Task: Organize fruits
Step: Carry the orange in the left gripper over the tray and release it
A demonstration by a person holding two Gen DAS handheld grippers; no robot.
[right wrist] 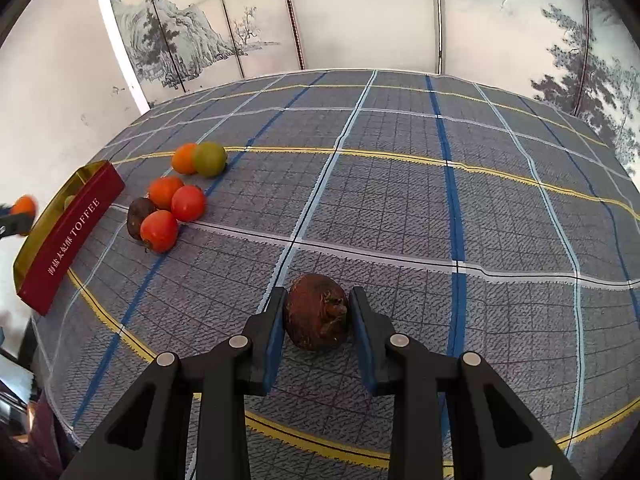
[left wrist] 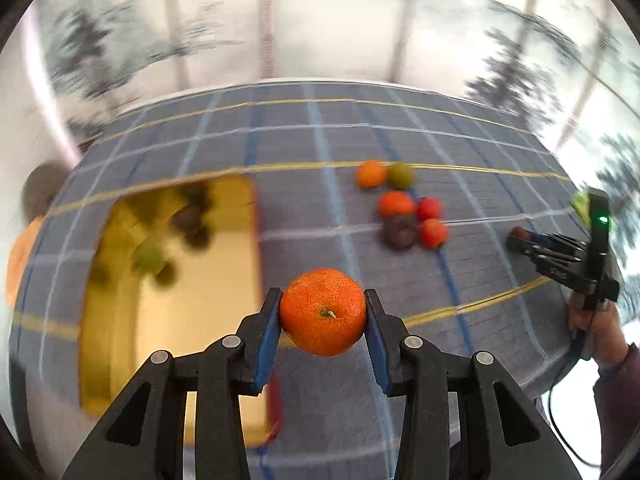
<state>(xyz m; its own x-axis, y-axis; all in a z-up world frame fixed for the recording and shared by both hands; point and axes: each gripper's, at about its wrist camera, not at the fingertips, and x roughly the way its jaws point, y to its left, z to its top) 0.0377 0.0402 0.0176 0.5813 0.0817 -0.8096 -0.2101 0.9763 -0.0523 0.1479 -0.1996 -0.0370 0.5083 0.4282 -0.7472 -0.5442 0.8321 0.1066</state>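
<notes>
L wrist: left tongs (left wrist: 323, 312) pinching tangerine (left wrist: 323, 311), held just right of gold tray (left wrist: 200, 320) w/ blurred fruit | R wrist: right tongs (right wrist: 318, 312) clamped on brown fruit (right wrist: 317, 311) above plaid surface (right wrist: 400, 200); fruit pile (right wrist: 172, 200) beside red TOFFEE box (right wrist: 72, 236)

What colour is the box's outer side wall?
Dark red with white lettering on the box; right wrist view shows it best.

Setting: you are in a home-style room | Evidence 1: a plaid tablecloth (right wrist: 400, 200) covers your table | Evidence 2: a folding screen (right wrist: 224, 28) painted with ink landscapes stands behind it | Evidence 3: a red toffee gift box (right wrist: 68, 236) sits beside loose fruit (right wrist: 176, 204).
</notes>
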